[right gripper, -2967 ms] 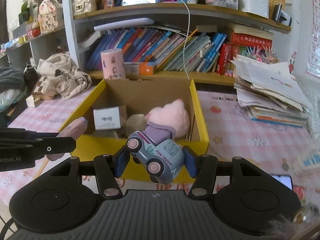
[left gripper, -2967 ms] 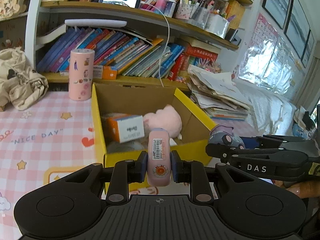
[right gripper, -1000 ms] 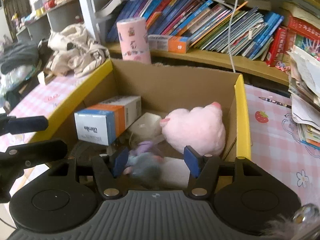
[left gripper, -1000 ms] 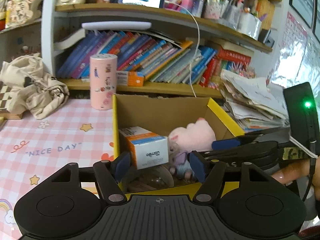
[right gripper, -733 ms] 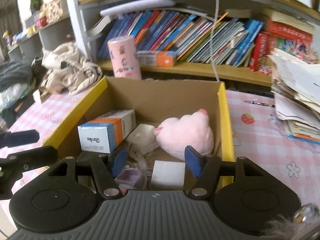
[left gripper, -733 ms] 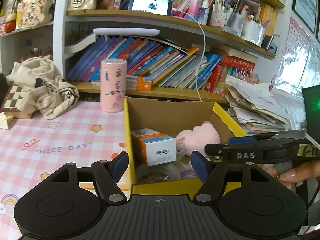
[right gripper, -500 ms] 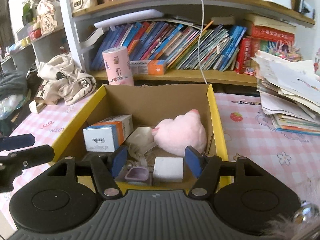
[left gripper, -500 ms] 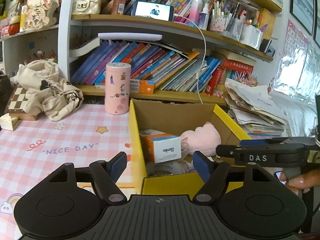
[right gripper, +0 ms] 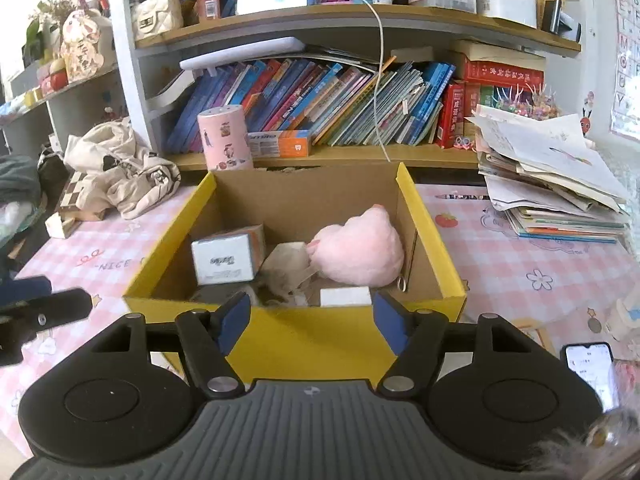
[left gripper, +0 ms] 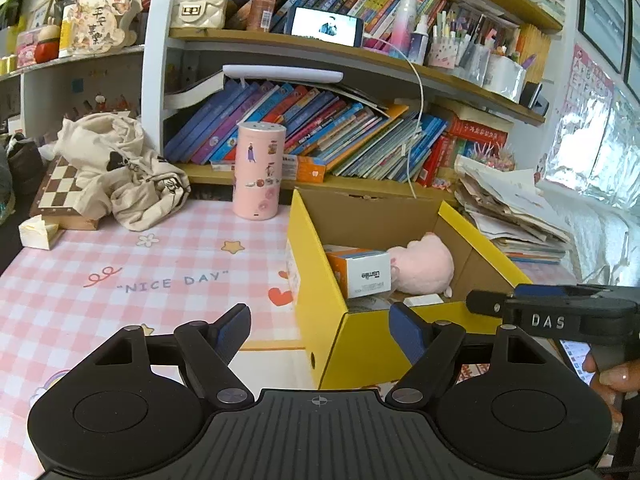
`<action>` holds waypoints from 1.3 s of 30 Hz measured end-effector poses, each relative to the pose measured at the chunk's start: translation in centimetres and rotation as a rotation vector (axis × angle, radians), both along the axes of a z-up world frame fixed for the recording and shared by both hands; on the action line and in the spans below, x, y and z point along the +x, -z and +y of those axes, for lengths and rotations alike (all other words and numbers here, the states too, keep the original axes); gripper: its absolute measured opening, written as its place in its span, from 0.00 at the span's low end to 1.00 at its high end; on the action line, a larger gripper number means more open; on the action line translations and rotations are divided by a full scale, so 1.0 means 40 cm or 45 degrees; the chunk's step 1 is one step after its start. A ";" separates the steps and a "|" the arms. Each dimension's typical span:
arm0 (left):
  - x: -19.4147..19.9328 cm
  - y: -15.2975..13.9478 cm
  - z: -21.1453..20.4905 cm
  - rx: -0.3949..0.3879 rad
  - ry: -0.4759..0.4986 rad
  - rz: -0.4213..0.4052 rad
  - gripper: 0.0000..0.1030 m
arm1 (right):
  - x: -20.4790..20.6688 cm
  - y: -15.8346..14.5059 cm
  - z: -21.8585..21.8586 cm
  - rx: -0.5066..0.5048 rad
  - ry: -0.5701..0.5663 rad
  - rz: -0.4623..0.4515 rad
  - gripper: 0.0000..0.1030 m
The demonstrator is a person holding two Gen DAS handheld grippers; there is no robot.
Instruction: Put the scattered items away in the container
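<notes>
A yellow cardboard box stands on the pink checked tablecloth; it also shows in the left wrist view. Inside lie a pink plush toy, an orange and white carton, crumpled paper and a small white block. The plush and carton show in the left wrist view too. My left gripper is open and empty, in front of the box's near left corner. My right gripper is open and empty, in front of the box's near wall.
A pink cylinder stands behind the box by the bookshelf. A cream cloth bag and a chessboard lie at the left. A paper stack lies at the right. A phone and small items lie near the right edge.
Both grippers have drawn back and up from the box, open and empty. The pink tube and the toy truck held three seconds ago are no longer in the jaws.
</notes>
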State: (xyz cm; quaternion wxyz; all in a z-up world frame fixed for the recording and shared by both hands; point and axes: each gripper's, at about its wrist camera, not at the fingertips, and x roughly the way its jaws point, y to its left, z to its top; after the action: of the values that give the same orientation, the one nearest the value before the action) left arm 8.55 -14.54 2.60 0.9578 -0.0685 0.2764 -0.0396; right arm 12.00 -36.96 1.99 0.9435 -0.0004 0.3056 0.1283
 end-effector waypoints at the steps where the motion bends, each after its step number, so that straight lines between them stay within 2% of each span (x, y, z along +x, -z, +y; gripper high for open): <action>1: -0.006 -0.001 0.004 0.001 0.003 -0.003 0.76 | -0.008 0.000 0.006 -0.001 0.002 0.001 0.65; 13: -0.071 0.007 0.059 0.042 0.015 0.028 0.80 | -0.105 0.016 0.094 -0.060 0.003 0.022 0.70; 24: -0.127 0.015 0.130 0.056 0.003 0.049 0.84 | -0.176 0.022 0.173 -0.082 0.025 0.025 0.85; 26: -0.137 0.018 0.141 0.067 -0.003 0.060 0.91 | -0.188 0.024 0.187 -0.089 0.030 0.031 0.87; 29: -0.151 0.024 0.157 0.088 -0.015 0.074 0.92 | -0.205 0.030 0.208 -0.120 0.052 0.039 0.95; 39: -0.191 0.037 0.218 0.096 -0.066 0.115 0.96 | -0.251 0.042 0.260 -0.157 0.061 0.057 0.97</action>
State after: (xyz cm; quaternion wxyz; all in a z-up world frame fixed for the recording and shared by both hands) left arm 0.91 -5.80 1.12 0.9469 -0.0413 0.3189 -0.0014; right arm 1.95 -26.58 0.32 0.9374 -0.0482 0.3339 0.0865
